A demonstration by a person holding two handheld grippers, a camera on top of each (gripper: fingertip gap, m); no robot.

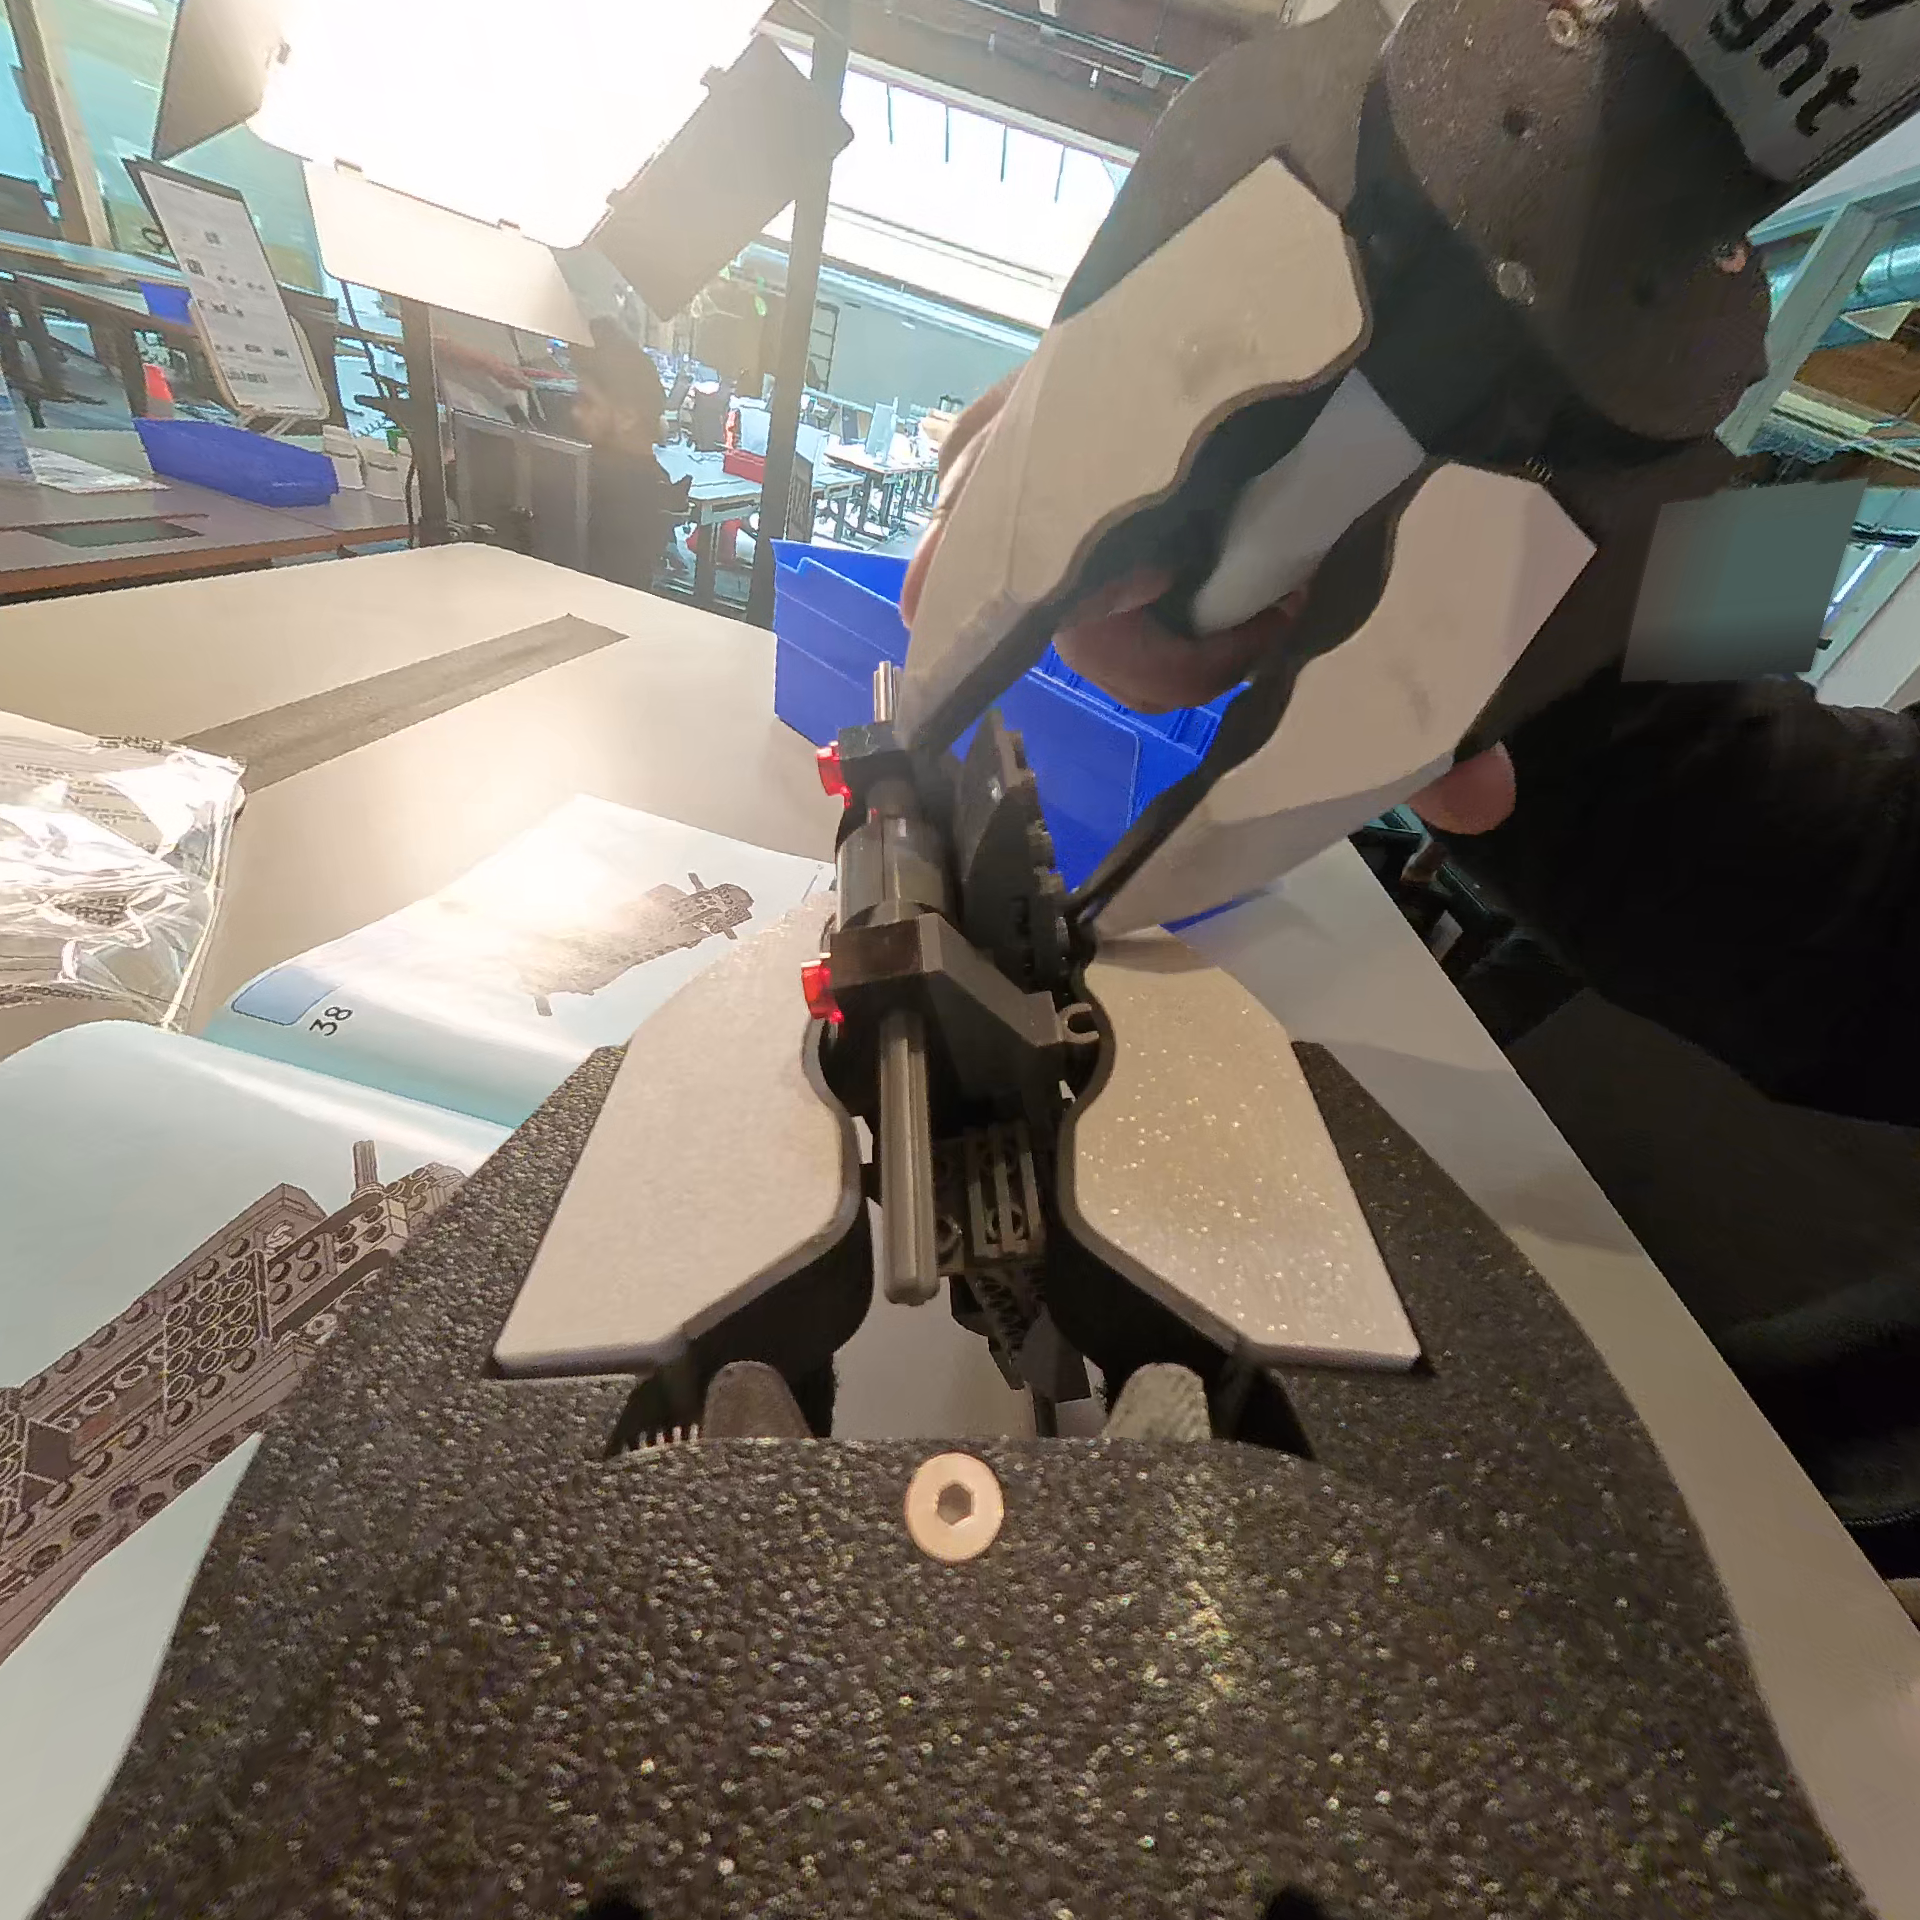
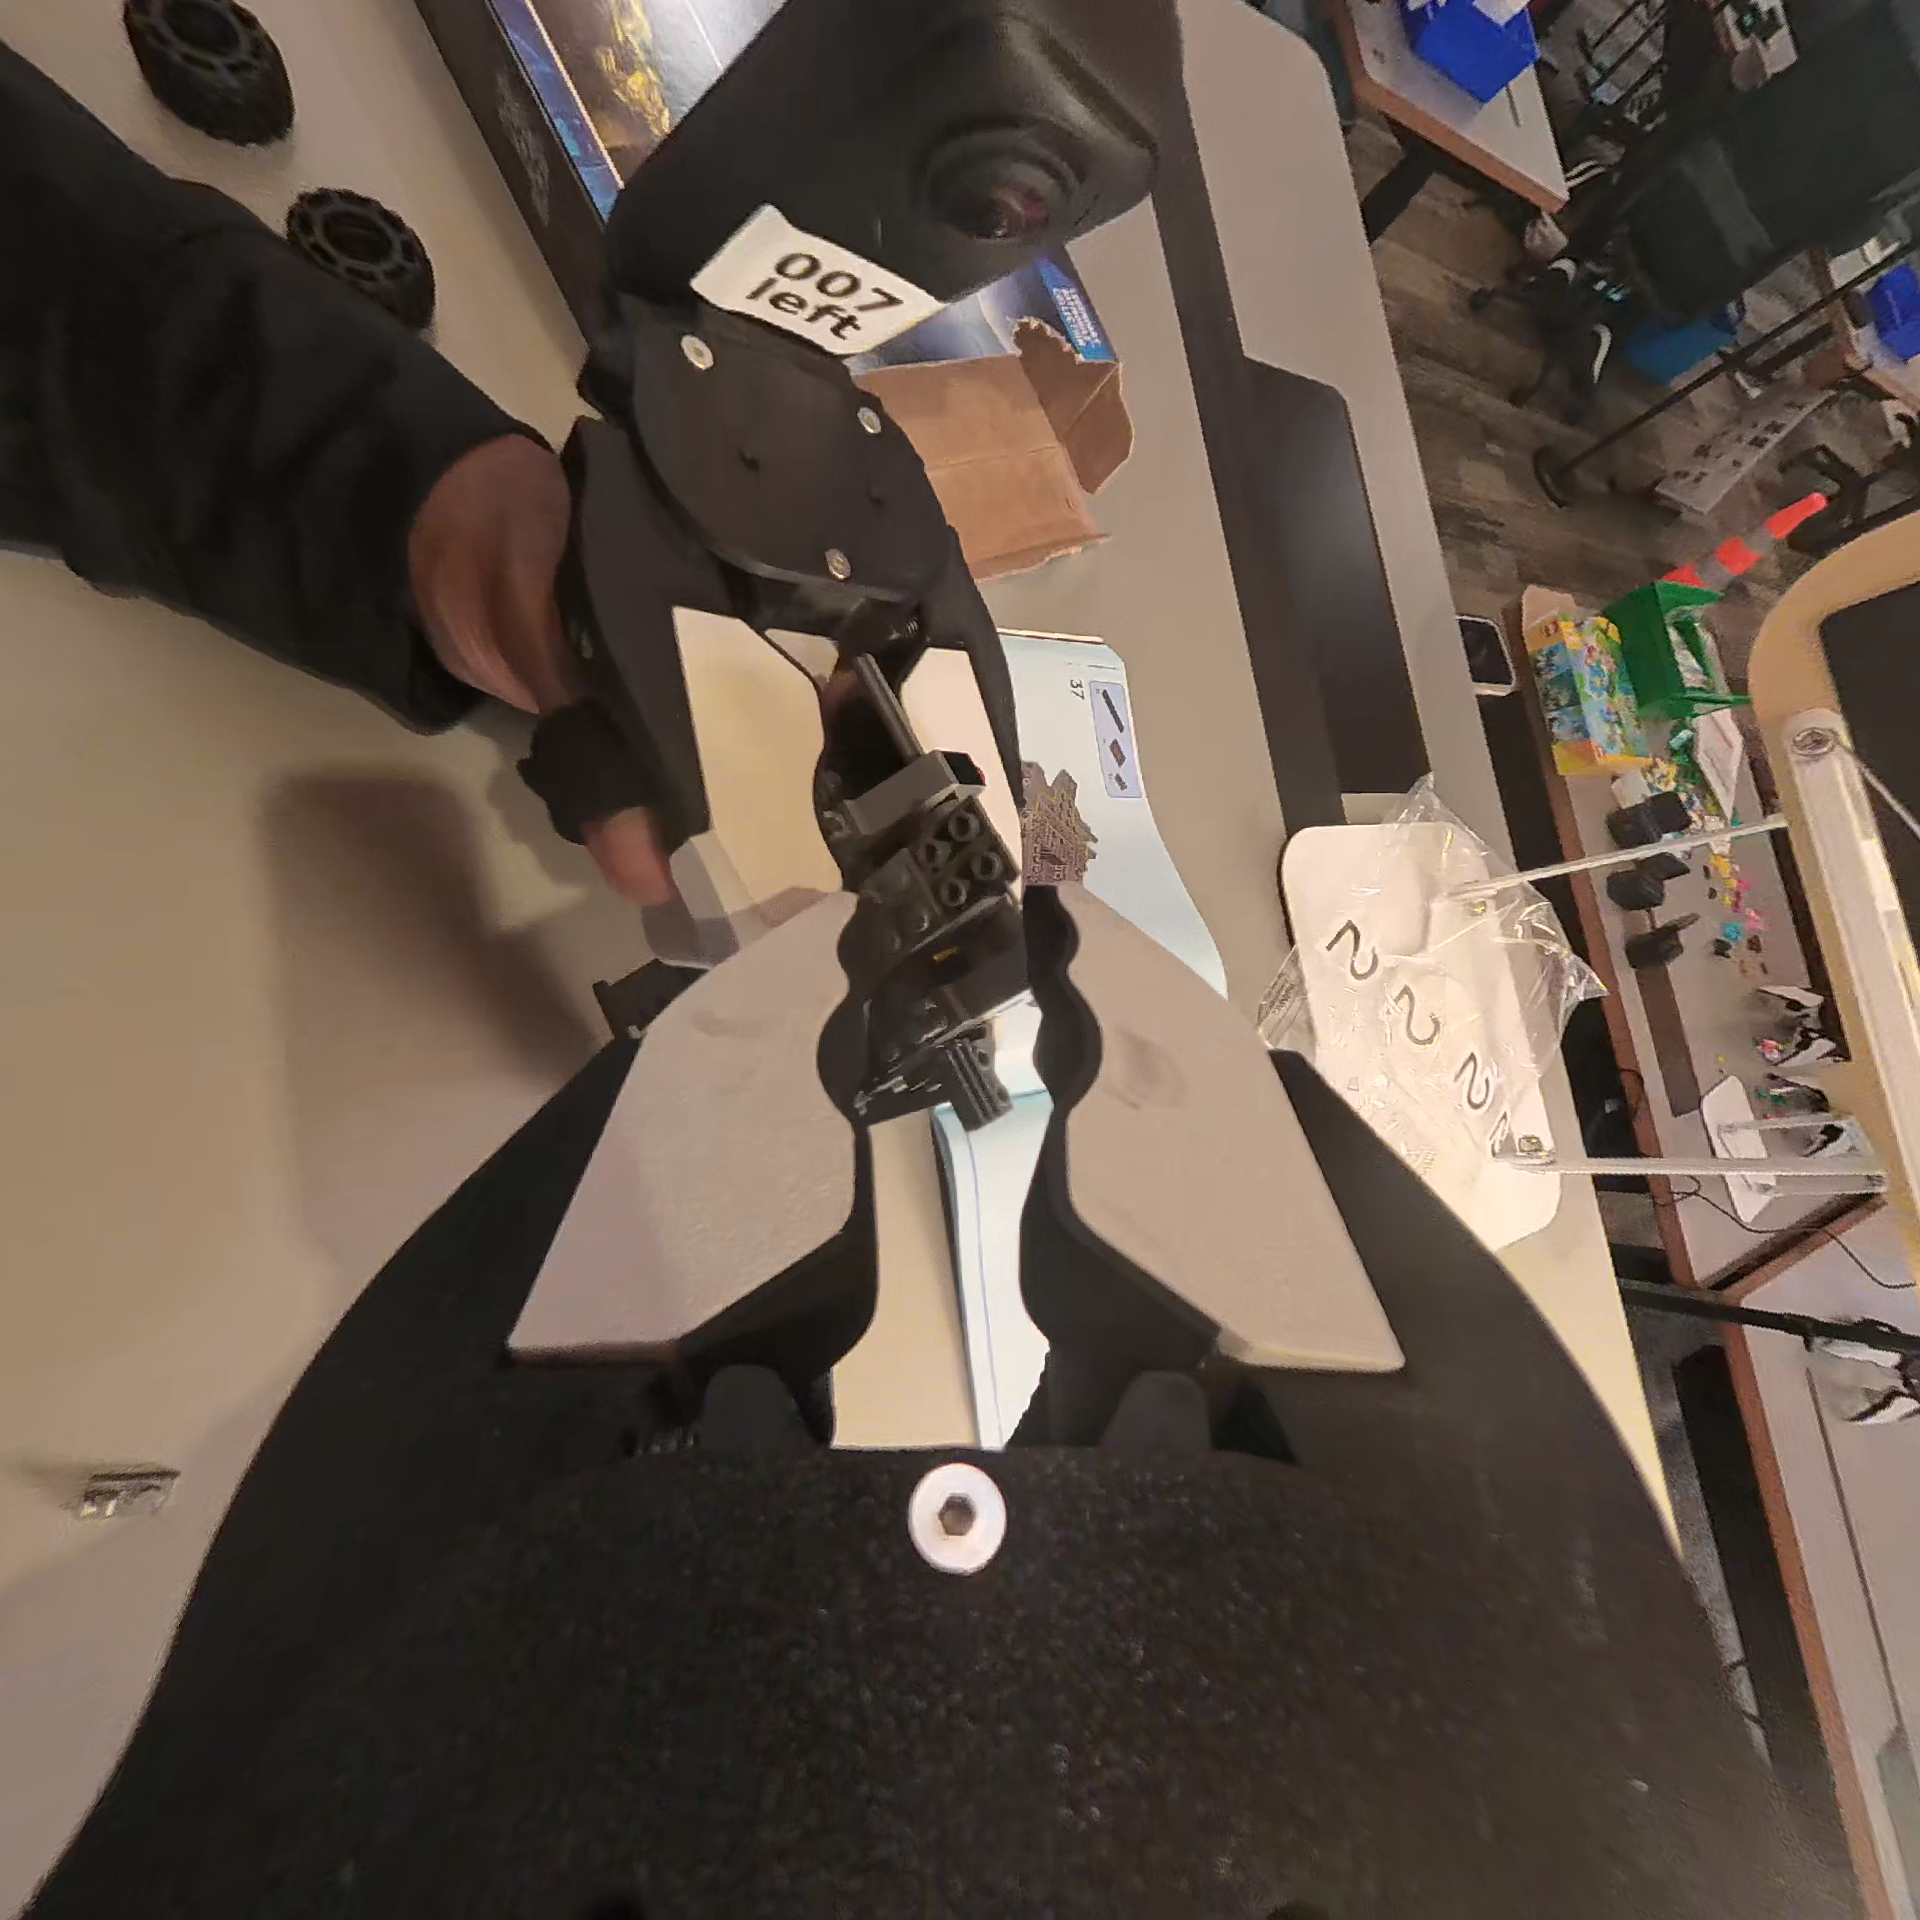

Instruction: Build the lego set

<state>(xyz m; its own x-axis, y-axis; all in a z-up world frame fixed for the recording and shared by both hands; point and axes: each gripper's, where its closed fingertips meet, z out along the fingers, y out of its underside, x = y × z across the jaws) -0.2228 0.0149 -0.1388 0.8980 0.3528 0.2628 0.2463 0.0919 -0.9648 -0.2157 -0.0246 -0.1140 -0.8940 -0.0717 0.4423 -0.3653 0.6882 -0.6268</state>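
Observation:
A dark grey and black brick assembly [image 1: 904, 956] with a grey axle [image 1: 904, 1164] and red see-through studs [image 1: 819, 987] is held above the table between both grippers. My left gripper [image 1: 961, 997] is shut on its lower part. My right gripper [image 1: 997, 821] comes down from the upper right, and its fingers [image 1: 1195, 842] press on the upper part by the toothed black piece. In the right wrist view the assembly [image 2: 935, 862] sits between my right gripper's [image 2: 940, 925] pads. The left gripper [image 2: 862, 790] holds its far end there, with a hand [image 2: 488, 582] on the handle.
An open instruction booklet [image 1: 499, 935] lies on the white table [image 1: 416, 675] below the grippers. A blue bin [image 1: 1101, 748] stands behind them and a clear plastic bag [image 1: 94, 831] at the left. Black wheels [image 2: 358, 255], a cardboard box [image 2: 997, 457], clear bags [image 2: 1434, 997] and a small grey piece [image 2: 120, 1496] lie around. My hands' fingertips stand some 4 cm from each other.

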